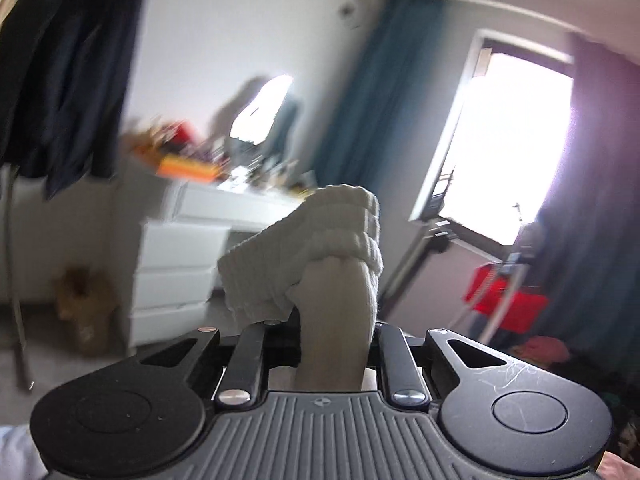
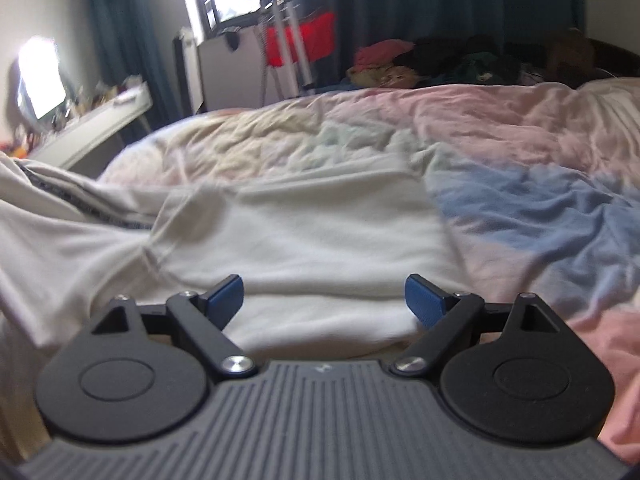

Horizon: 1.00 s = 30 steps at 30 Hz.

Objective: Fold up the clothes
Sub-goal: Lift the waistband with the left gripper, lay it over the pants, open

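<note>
Left gripper (image 1: 334,336) clamps white ribbed cuff (image 1: 320,248), raised off bed (image 2: 520,184). Right gripper (image 2: 324,300) spread wide, empty, over white garment (image 2: 304,236) on bed. Likely mid-fold; lay sleeve across body.

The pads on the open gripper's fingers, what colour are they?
Blue. The pads on the right gripper show best in the right wrist view.

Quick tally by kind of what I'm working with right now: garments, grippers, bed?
White garments: 1, bunched end held up in the left gripper, body lying on the bed
Grippers: 2, the right gripper is open
Beds: 1
Total: 4
</note>
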### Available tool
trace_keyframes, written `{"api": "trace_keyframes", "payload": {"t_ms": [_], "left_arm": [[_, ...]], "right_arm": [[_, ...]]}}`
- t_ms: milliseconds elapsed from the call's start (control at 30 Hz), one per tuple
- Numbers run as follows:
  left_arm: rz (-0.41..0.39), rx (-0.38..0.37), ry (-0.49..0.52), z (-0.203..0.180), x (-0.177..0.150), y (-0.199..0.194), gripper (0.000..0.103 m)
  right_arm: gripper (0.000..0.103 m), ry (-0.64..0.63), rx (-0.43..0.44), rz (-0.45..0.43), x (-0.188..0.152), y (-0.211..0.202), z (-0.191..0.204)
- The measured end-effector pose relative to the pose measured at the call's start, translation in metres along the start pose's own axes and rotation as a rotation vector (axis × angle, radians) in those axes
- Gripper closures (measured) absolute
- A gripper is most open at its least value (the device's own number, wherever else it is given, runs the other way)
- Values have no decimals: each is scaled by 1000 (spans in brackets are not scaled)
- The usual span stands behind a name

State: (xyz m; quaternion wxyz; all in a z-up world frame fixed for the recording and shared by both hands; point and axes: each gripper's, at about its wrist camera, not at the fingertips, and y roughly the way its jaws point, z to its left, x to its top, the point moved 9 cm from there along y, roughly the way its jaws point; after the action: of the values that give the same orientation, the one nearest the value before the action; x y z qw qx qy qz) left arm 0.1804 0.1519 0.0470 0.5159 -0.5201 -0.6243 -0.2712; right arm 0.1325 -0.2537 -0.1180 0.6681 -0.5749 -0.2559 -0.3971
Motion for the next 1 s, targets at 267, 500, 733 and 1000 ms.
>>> {"api": "trace_keyframes", "payload": {"t_ms": [267,500,733,1000], "left_arm": [[-122,-189,133,-176,-17,-74,87],[-121,-374,312,-302,-126,-120,88],[172,-530,555,-350,-283,-115,87],[444,-613,663,-311,-315,-98,28]], "right_arm": [[14,152,-59,-107,32,-32,-54],[14,367,-96,-150,43,-43,-117],[14,610,-161,-149,35,-30,-188],[14,789,33,-97,25,-8,-182]]}}
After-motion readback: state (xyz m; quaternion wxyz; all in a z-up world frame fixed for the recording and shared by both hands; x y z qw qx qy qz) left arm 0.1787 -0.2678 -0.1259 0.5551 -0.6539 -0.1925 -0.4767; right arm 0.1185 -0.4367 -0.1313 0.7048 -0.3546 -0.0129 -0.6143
